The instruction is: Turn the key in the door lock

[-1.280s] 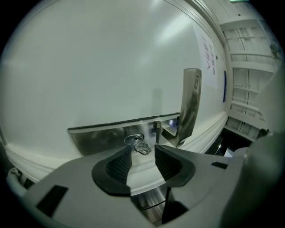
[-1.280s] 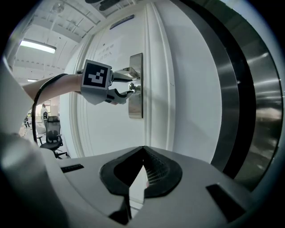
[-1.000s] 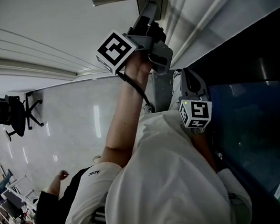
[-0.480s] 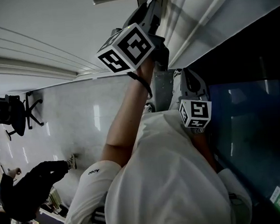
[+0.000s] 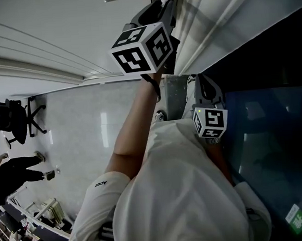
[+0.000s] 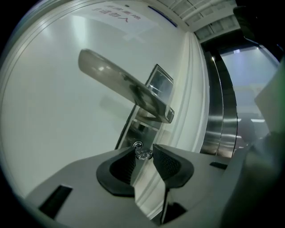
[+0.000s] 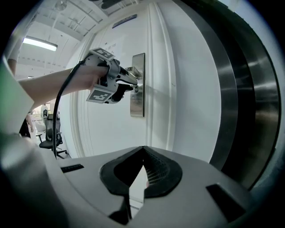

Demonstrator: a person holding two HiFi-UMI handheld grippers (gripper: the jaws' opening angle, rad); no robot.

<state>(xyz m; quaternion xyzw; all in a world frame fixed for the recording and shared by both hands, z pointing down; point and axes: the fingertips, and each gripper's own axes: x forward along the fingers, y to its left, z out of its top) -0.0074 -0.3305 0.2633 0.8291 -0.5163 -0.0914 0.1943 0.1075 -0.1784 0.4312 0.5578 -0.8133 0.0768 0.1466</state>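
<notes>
Pinches the head of the key (image 6: 143, 154) with the left gripper (image 6: 144, 150), both pads pressed on it at a narrow gap. Has the key seated in the keyhole (image 6: 138, 144), low on the metal lock plate (image 7: 137, 95) and just under the lever handle (image 6: 120, 87) of the white door (image 6: 53, 133). Points the left gripper level at the plate, rolled so that its marker cube (image 5: 142, 47) shows a corner toward the head camera. Holds the right gripper (image 7: 142, 150) well back from the door and lower, aimed toward the plate, pads tip to tip with nothing between them. Carries that gripper's marker cube (image 5: 211, 122) beside the dark glass panel (image 5: 276, 134) to the right of the door frame. Takes in, far off on the pale floor (image 5: 90, 142), an office chair (image 5: 17, 121) and a person in dark clothes (image 5: 10, 171).
</notes>
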